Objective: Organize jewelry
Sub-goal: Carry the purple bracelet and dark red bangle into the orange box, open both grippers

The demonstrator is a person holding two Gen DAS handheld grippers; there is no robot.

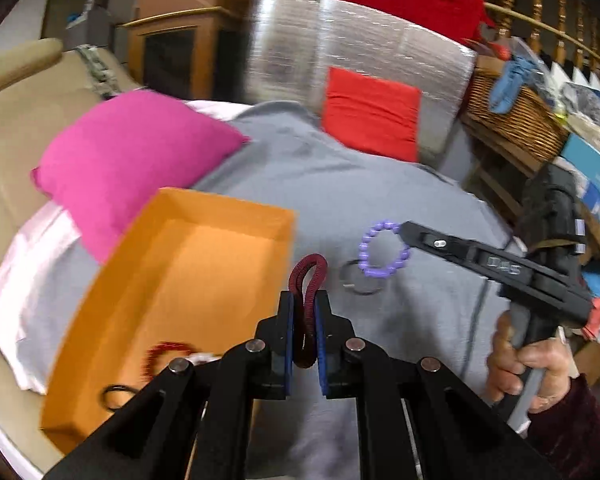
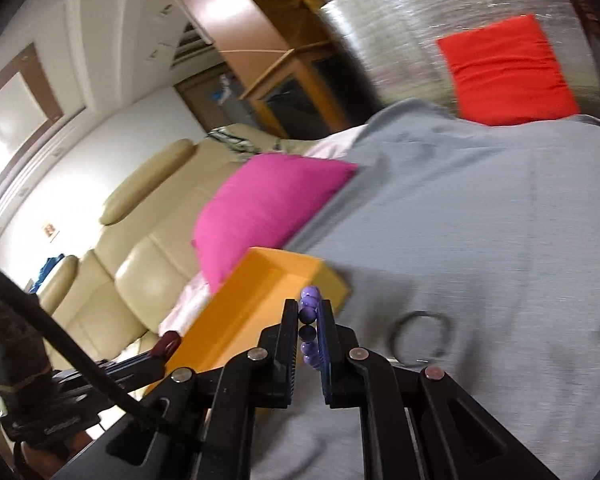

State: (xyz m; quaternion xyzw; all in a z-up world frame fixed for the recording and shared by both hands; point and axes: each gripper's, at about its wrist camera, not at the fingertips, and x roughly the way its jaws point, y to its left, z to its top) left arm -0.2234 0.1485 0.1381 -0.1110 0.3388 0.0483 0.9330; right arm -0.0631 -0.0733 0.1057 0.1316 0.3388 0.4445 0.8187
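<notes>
red bracelet (image 1: 168,354): blurred | black ring (image 1: 118,396): partly behind left gripper (image 1: 304,312)

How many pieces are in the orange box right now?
2 visible: a red beaded bracelet and a black ring, both at the near end of the orange box. The left gripper may hide more.

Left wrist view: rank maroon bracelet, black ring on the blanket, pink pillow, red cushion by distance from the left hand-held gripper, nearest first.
1. Maroon bracelet: clamped in the left hand-held gripper.
2. Black ring: just right, on the grey blanket.
3. Pink pillow: left, farther back.
4. Red cushion: farthest, rear right.
</notes>
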